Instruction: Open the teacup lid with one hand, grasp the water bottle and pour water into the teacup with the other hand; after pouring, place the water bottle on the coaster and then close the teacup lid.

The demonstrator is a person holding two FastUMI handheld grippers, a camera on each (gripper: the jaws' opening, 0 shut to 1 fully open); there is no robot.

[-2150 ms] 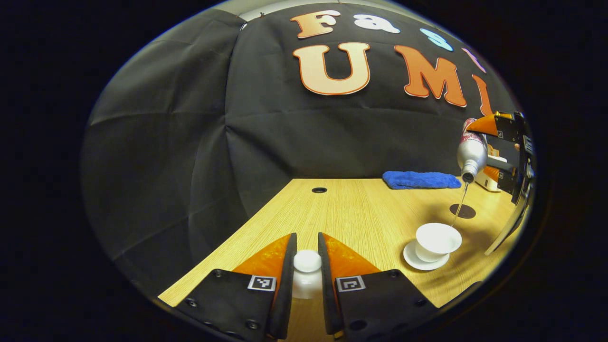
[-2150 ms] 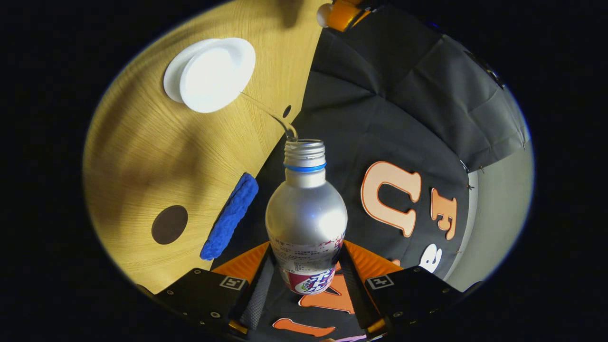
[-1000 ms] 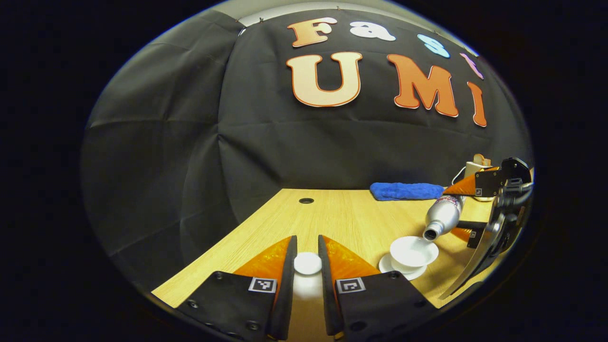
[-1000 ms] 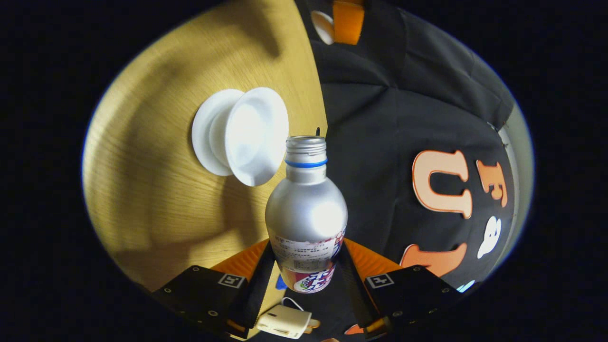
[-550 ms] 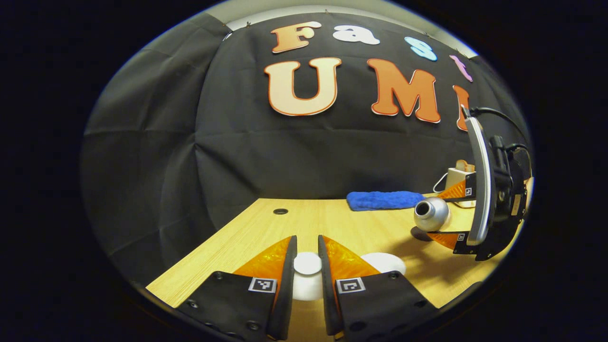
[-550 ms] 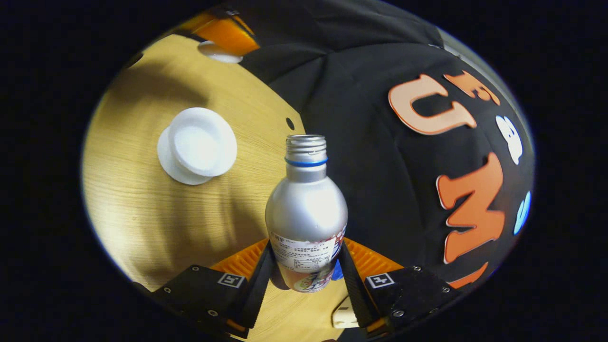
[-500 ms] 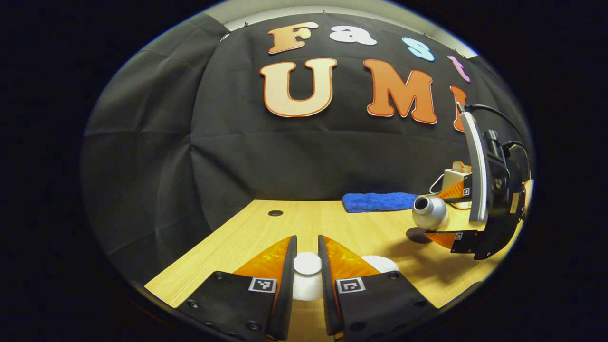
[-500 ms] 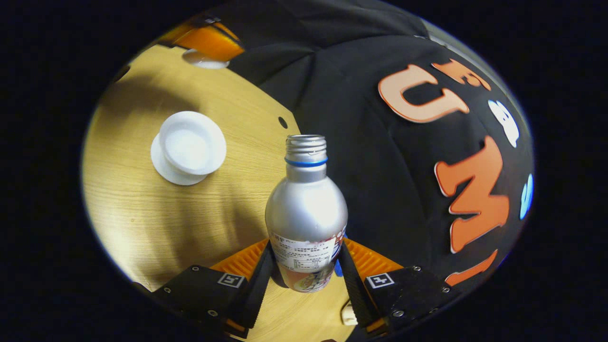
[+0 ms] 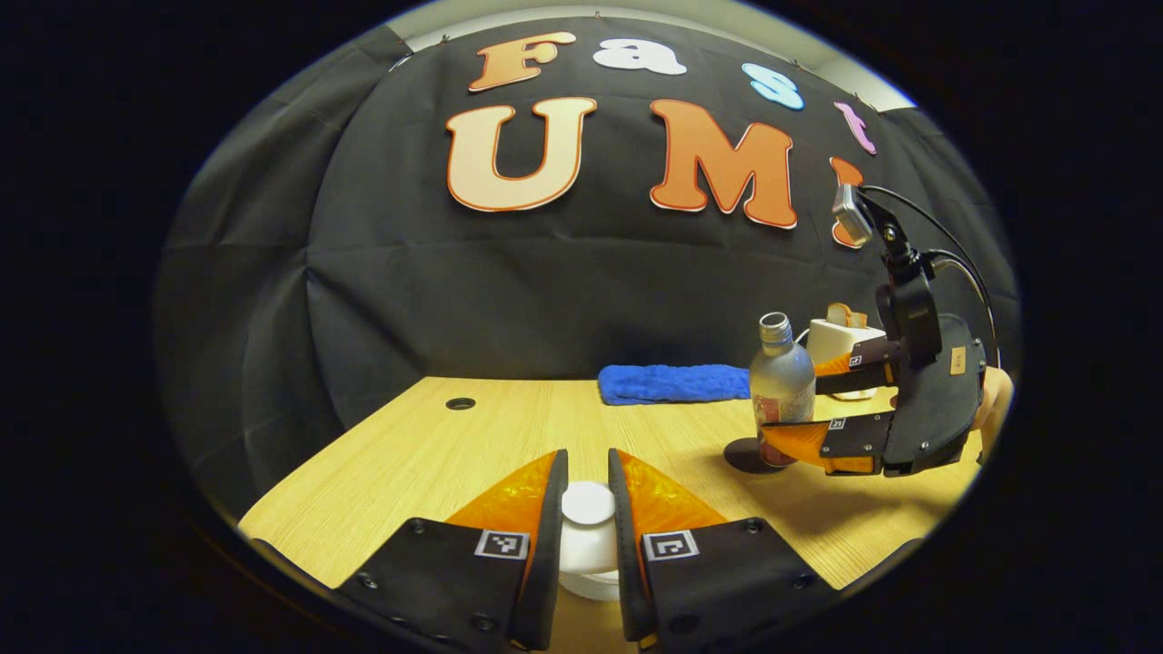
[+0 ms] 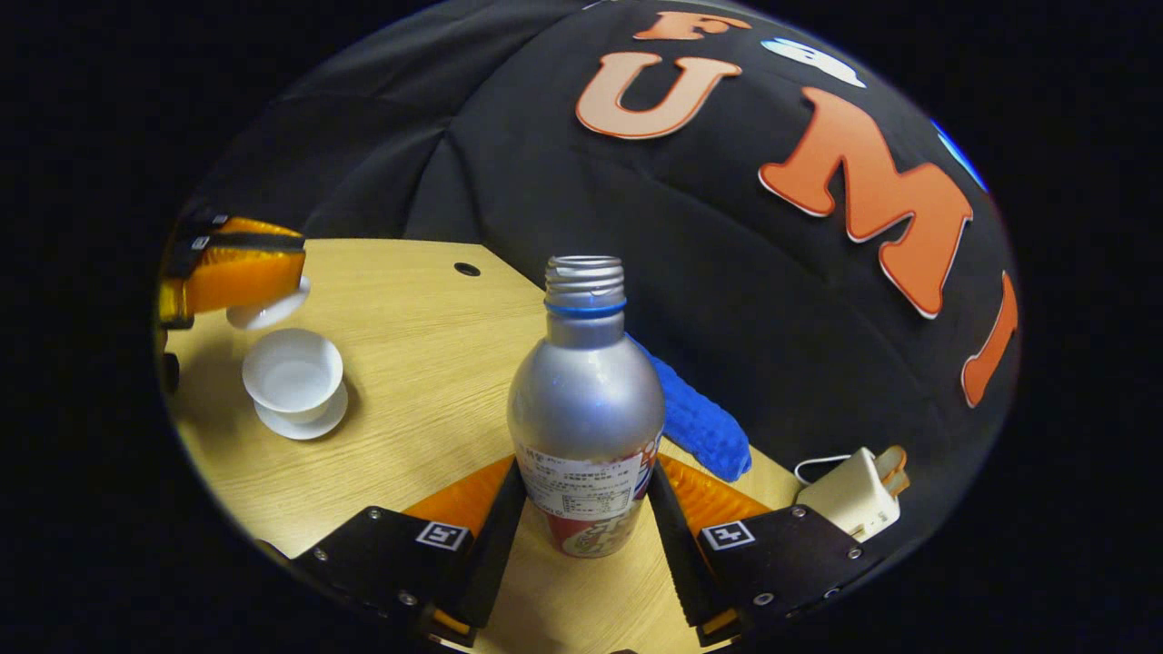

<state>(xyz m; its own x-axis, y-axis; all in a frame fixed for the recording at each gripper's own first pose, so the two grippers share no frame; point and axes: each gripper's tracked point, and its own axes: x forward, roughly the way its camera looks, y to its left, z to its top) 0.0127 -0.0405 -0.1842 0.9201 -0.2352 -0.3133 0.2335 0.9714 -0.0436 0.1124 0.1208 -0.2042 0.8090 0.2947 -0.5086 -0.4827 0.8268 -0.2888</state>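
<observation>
Pouring over: water bottle (image 10: 586, 409) now swung back upright, gripped by right gripper (image 10: 581, 518), coming down onto dark coaster (image 9: 747, 455). Left gripper (image 9: 588, 504) clamping teacup lid (image 9: 588, 502), hanging above uncovered teacup (image 10: 293, 373) on saucer (image 10: 304, 420); water inside too pale for confirming.

Silver water bottle (image 10: 586, 400) with blue neck ring. White teacup (image 10: 293, 371) and lid (image 9: 588, 527). Light wood-grain worktop (image 10: 427, 363), blue cloth (image 9: 670, 382)
</observation>
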